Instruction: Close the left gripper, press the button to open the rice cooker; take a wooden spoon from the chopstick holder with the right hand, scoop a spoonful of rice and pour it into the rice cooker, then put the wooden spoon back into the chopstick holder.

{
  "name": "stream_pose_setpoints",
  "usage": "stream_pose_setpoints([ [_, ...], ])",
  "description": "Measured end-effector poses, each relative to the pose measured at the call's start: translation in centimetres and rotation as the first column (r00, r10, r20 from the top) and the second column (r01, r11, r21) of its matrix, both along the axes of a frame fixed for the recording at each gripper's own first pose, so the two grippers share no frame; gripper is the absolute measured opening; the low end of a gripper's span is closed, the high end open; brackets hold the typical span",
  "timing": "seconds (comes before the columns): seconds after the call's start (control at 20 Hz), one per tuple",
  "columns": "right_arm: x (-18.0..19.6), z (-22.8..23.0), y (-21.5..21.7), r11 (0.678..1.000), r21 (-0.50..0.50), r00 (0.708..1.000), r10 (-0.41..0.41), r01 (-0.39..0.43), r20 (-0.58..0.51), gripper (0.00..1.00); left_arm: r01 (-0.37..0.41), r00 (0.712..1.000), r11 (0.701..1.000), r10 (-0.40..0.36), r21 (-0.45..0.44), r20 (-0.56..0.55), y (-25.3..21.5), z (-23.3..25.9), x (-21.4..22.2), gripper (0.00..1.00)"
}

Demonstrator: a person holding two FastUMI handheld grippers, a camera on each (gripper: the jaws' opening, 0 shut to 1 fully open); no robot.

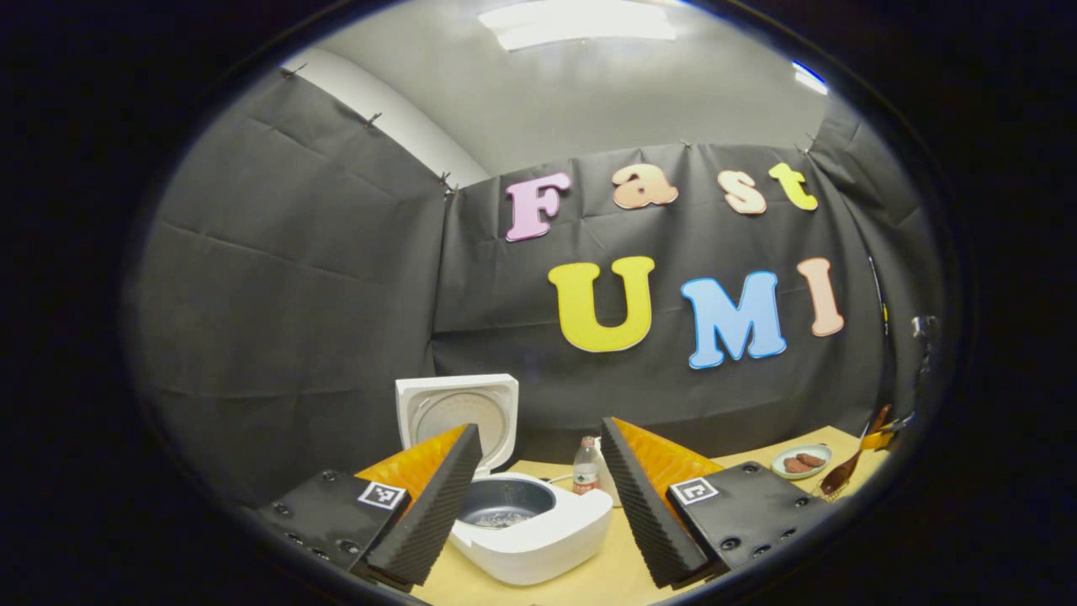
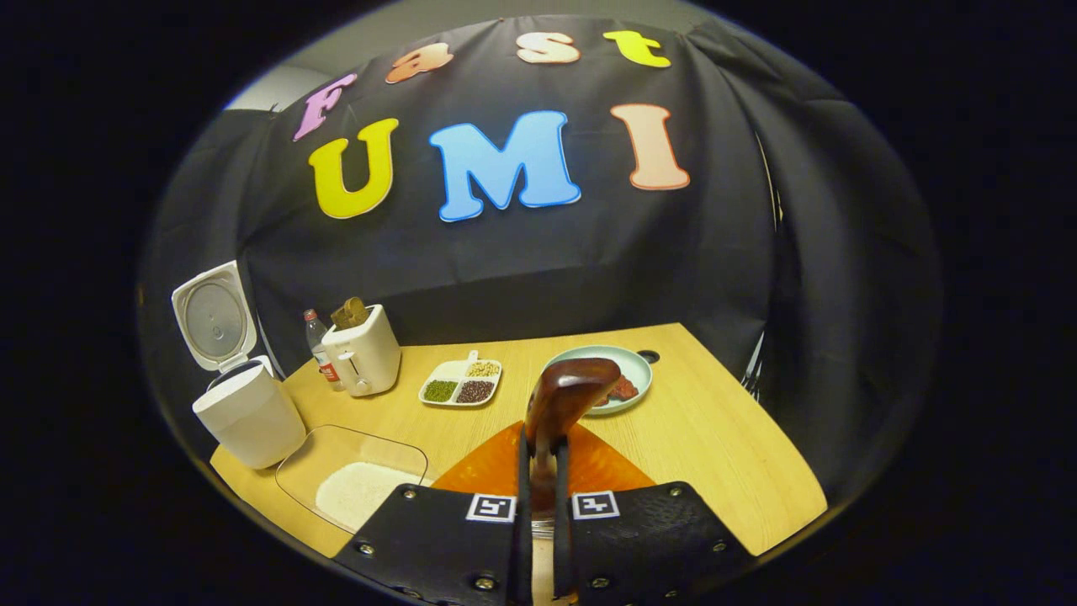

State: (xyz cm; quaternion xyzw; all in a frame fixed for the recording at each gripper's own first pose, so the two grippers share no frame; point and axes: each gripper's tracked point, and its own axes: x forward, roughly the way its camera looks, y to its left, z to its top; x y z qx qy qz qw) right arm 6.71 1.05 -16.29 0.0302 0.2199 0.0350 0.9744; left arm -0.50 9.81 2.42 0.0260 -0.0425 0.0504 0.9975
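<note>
The right hand-held gripper (image 2: 538, 505) is clenched on the handle of the wooden spoon (image 2: 565, 402), bowl forward above the worktop (image 2: 715, 438); stiff, light and smooth, it looks best pinched mid-handle. Whether grains sit in its bowl cannot be told. The left hand-held gripper (image 1: 538, 497) stands released before the rice cooker (image 1: 513, 513), lid up. The chopstick holder cannot be made out.

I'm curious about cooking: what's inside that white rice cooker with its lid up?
The white rice cooker holds a dark inner pot with a little pale stuff at its bottom, probably rice; one finger of the hand-held gripper hides the pot's left part.
</note>
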Motion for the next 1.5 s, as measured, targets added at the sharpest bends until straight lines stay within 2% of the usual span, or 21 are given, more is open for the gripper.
stream_pose_setpoints([
  [0.15, 0.1, 2.6, 2.0, 0.999, 0.013, 0.998, 0.03, -0.03, 0.049, 0.1, 0.004, 1.0, 1.0, -0.004, -0.005, -0.005, 0.7, -0.5, 0.2, 0.98],
  [0.3, -0.1, 4.1, 4.9, 0.995, 0.078, 0.996, 0.055, -0.06, 0.066, 0.1, 0.002, 1.0, 1.0, -0.002, -0.011, -0.01, 1.8, -0.9, -0.1, 0.98],
  [0.55, -0.2, 3.5, 10.9, 0.976, 0.171, 0.991, 0.128, -0.134, 0.047, 0.1, -0.018, 1.0, 1.0, 0.018, -0.001, -0.018, 4.5, -1.4, -0.5, 0.98],
  [0.75, -0.4, 0.1, 14.3, 0.975, 0.132, 0.984, 0.18, -0.178, -0.001, 0.1, -0.04, 0.999, 0.999, 0.04, 0.009, -0.026, 6.9, -1.8, -1.0, 0.99],
  [1.15, -0.5, -7.0, 16.1, 0.977, -0.077, 0.978, 0.194, -0.2, -0.081, 0.1, -0.079, 0.996, 0.996, 0.08, 0.03, -0.043, 11.1, -2.3, -1.5, 0.98],
  [1.3, -0.9, -7.3, 17.9, 0.973, -0.074, 0.974, 0.212, -0.218, -0.076, 0.1, -0.087, 0.995, 0.996, 0.088, 0.026, -0.046, 11.9, -2.5, -1.5, 0.98],
  [1.5, -2.3, -7.6, 20.7, 0.964, -0.008, 0.96, 0.262, -0.264, -0.099, 0.1, -0.084, 0.995, 0.996, 0.085, 0.013, -0.049, 12.0, -2.8, -1.6, 0.98],
])
